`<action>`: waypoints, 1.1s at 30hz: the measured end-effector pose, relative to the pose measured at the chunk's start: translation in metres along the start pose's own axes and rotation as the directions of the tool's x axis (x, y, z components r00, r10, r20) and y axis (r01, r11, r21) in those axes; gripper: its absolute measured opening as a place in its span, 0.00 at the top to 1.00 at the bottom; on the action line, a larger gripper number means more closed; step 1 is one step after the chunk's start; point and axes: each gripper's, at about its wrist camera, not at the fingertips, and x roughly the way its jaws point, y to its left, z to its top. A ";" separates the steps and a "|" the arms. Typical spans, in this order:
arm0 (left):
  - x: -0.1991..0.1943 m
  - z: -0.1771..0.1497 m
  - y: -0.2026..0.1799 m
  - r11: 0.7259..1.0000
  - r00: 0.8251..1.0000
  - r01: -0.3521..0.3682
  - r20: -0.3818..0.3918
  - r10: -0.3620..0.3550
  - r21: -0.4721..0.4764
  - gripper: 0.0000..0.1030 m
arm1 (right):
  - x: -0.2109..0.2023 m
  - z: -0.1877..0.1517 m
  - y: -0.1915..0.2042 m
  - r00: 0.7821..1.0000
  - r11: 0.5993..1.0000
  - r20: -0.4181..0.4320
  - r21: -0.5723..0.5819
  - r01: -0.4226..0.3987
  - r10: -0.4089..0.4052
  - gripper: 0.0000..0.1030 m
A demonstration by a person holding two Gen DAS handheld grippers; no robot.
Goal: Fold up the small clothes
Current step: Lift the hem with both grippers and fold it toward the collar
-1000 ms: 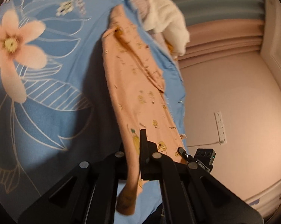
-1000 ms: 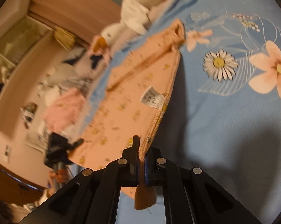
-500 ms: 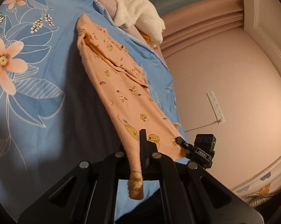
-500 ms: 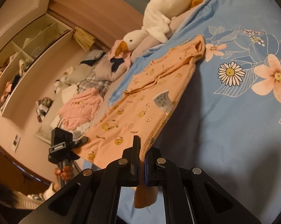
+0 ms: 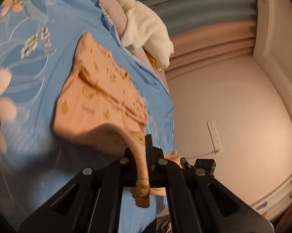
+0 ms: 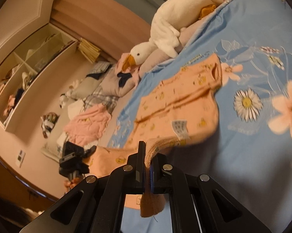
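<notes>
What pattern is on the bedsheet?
Blue bedsheet with pink flowers and white daisies; clearest in the right wrist view.

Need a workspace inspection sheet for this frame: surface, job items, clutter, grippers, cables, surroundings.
Surface: blue floral bedsheet, motion-blurred in places.
Job's things: orange printed garment, far part flat on the sheet, near edge lifted; white label showing.
Clutter: white goose plush at the bed's far edge; pink garment and other piled clothes beside the bed.
Grippers: left gripper and right gripper both have jaws shut on the garment's near edge.
Cables: a thin cord runs to a wall outlet strip.
Surroundings: open shelving, curtains.
</notes>
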 end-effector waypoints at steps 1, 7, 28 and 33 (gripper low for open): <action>0.004 0.011 0.000 1.000 1.000 -0.002 0.009 0.002 0.002 1.00 | 0.006 0.011 -0.002 1.000 1.000 0.008 0.012 -0.004 0.004 0.95; 0.033 0.069 0.019 0.997 0.999 -0.033 0.033 0.035 -0.063 1.00 | 0.037 0.059 -0.026 1.000 0.998 0.018 0.060 0.022 -0.023 0.95; 0.149 0.209 0.108 0.903 0.915 -0.401 -0.099 0.390 -0.153 0.91 | 0.144 0.155 -0.158 0.977 0.876 -0.080 0.433 0.212 -0.197 0.90; 0.106 0.212 0.084 0.886 0.887 -0.461 0.013 0.462 -0.049 0.38 | 0.118 0.160 -0.150 0.976 0.889 -0.031 0.406 0.211 -0.218 0.59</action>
